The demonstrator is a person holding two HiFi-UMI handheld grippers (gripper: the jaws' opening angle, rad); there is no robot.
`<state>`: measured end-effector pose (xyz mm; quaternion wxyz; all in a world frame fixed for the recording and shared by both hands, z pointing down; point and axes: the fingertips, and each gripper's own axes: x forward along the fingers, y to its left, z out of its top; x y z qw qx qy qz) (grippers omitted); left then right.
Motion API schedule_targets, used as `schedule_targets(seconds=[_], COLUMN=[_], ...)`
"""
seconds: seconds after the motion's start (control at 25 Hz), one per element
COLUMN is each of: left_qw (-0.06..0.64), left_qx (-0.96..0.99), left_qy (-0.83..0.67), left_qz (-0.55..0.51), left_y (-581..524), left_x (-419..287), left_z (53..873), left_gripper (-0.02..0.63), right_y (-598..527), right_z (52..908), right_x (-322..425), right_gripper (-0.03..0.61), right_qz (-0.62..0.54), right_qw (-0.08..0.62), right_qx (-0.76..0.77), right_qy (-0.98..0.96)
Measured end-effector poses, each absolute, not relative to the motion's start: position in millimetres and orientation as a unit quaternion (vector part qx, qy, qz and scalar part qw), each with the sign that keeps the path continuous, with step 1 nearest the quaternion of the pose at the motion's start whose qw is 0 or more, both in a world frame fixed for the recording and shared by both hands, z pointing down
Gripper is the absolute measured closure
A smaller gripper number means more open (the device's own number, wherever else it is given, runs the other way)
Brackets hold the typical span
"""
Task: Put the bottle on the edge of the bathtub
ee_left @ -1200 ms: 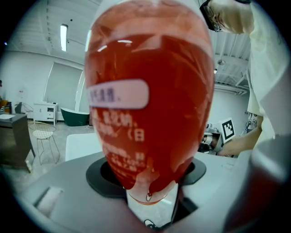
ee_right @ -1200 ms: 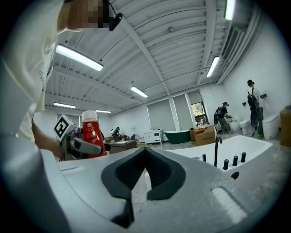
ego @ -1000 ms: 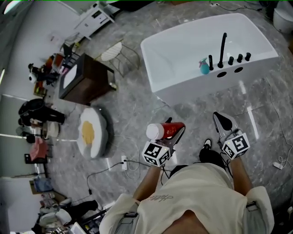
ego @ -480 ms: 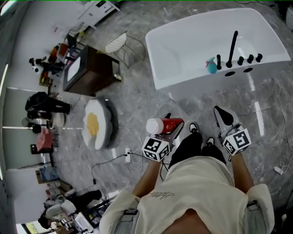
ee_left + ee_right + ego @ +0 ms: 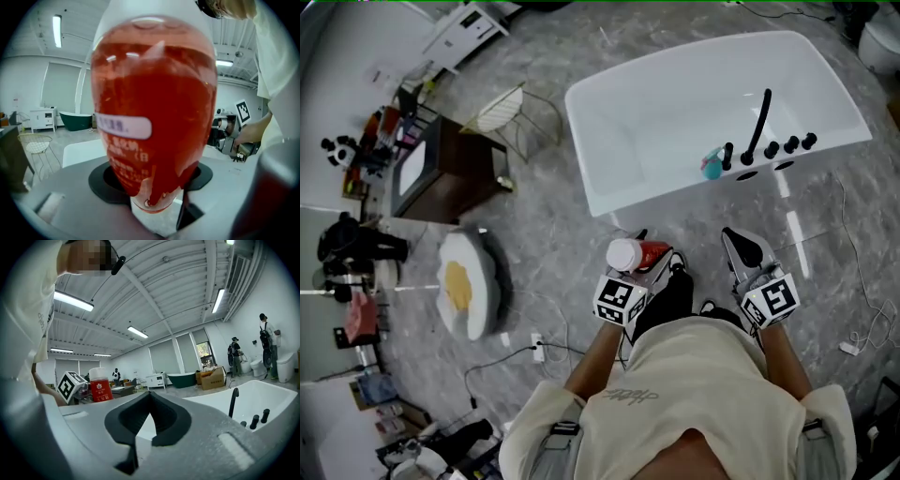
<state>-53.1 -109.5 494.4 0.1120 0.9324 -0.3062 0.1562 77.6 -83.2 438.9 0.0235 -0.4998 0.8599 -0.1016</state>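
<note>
L gripper [image 5: 652, 264] is clamped on the bottle [image 5: 639, 254], jaws spread wide round its body. In the L gripper view the red bottle [image 5: 154, 117] fills most of the frame btwn the jaws, w/ a pale label strip across it and small print below. It's a clear bottle w/ red liquid and a white cap; the R gripper view shows it [image 5: 99, 386] cap up, next to the L gripper's marker cube. The bottle is held in the air in front of the person, over the grey marbled floor [image 5: 553, 244], near the bathtub [image 5: 581, 122] but apart from it, not on the edge. R gripper [image 5: 742, 251] is closed w/ nothing in it; its own view shows the dark pads meeting at the tips. It's beside the L gripper, to the R, pointing toward the tub's near wall. On the tub's edge at the R: a tall black faucet [image 5: 759, 117], a row of short black knobs [image 5: 789, 146] and a small teal item [image 5: 712, 165] just L of them. Off to the L on the floor: an egg-shaped cushion [image 5: 461, 284], a dark cabinet [image 5: 441, 169] and a wire chair [image 5: 508, 111]. A white power strip w/ cable [image 5: 536, 349] lies near the person's L side.
</note>
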Motion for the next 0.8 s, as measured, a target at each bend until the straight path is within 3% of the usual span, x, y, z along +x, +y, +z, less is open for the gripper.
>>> schedule_targets(seconds=[0.36, 0.8], left_qw=[0.045, 0.038], left_qx=[0.947, 0.948], left_qy=[-0.247, -0.227], left_qz=[0.202, 0.219], left_y=[-212, -305], left_x=[-28, -4], left_z=[550, 664], left_gripper=[0.313, 0.313], right_y=[-172, -223], right_z=[447, 496], right_x=[73, 62], right_gripper=[0.577, 0.577], right_qz=[-0.117, -0.173], right_qw=[-0.025, -0.061], right_qx=[-0.521, -0.530], right_qy=[0.845, 0.828])
